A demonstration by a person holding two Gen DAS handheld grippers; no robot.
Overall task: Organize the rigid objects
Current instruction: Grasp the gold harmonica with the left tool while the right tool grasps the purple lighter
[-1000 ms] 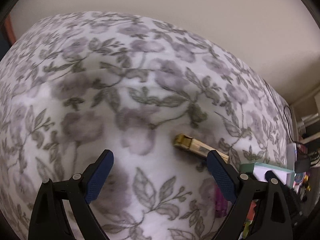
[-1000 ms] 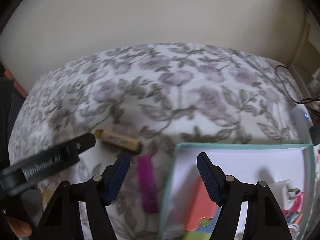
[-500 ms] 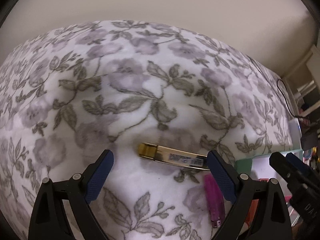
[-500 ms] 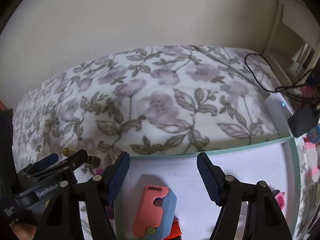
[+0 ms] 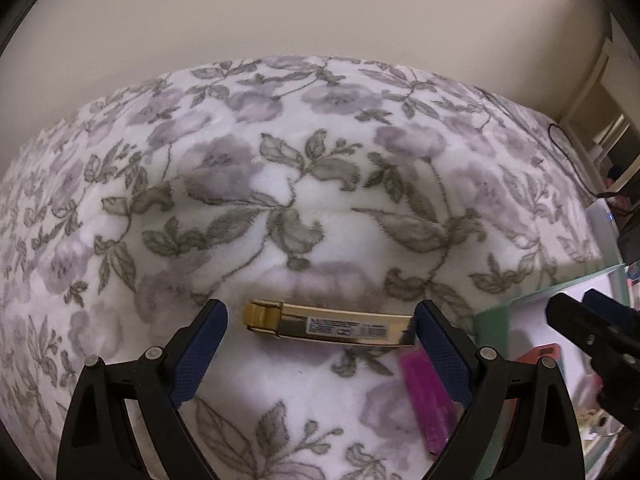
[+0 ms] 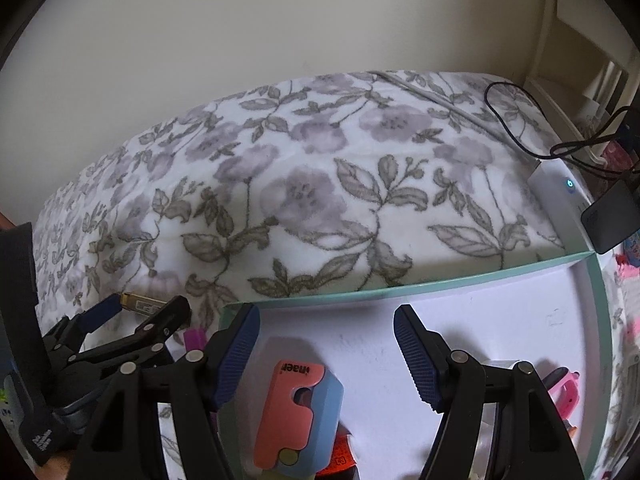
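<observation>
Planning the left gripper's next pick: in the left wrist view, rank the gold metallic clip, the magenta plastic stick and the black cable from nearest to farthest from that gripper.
1. Gold metallic clip: between the left gripper's open fingers.
2. Magenta plastic stick: beside the right finger.
3. Black cable: far upper right, at the blanket's edge.

Home bedroom, floral fleece blanket (image 5: 320, 208) over a bed, plain cream wall (image 6: 280, 20), charger cable (image 6: 516, 120) at bedside
</observation>
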